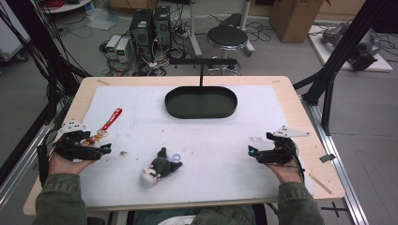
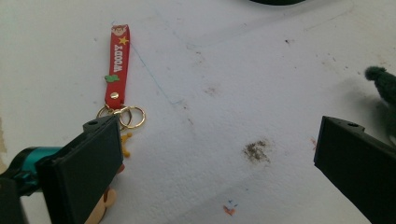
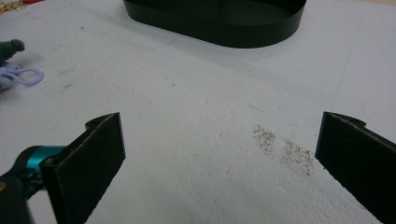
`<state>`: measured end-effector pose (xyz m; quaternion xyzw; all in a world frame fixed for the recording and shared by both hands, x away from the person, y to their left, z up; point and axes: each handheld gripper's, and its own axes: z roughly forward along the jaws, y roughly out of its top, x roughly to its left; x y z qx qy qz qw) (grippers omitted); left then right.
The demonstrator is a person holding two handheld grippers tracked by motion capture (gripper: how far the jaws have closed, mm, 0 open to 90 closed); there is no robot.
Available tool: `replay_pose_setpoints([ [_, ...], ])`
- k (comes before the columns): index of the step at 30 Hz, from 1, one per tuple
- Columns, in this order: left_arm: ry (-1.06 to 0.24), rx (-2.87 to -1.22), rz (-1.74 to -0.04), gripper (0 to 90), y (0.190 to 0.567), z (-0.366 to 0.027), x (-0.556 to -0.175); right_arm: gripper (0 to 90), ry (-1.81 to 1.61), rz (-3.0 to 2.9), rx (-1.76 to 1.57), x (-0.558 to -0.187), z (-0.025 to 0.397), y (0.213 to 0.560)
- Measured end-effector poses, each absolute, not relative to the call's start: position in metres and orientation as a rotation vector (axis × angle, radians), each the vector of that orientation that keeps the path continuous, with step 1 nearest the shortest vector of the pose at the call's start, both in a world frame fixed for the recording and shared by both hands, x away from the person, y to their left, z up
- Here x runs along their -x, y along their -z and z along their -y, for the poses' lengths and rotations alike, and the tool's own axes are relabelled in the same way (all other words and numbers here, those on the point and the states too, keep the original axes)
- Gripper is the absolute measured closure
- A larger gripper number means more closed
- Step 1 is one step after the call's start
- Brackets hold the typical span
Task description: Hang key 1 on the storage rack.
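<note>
High view: both grippers rest released, left gripper (image 1: pixel 104 150) at the tabletop's left edge beside the red keychain (image 1: pixel 111 119), right gripper (image 1: pixel 252 151) near the right edge. Nothing is grasped; likely next, keychain or plush doll (image 1: pixel 159 168) goes into the black tray (image 1: pixel 201 102).

table (image 1: pixel 300 117) | white mat (image 1: pixel 141 117) (stained) | tray (image 1: pixel 201 102), keychain (image 1: pixel 111 119), plush doll (image 1: pixel 159 168)
</note>
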<state>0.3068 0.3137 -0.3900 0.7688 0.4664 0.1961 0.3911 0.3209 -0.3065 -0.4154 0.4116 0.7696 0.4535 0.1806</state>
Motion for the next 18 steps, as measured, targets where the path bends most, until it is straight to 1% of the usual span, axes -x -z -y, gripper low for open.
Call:
replay_pose_setpoints([
  [7,-0.476,-2.014,-1.178,1.7,0.388,-0.311,-0.317,0.5,-1.277,-2.166,-1.166,-0.32,0.307,0.415],
  [18,-0.474,-2.073,-1.172,1.7,0.369,-0.309,-0.347,0.5,-1.262,-2.155,-1.174,-0.321,0.309,0.416],
])
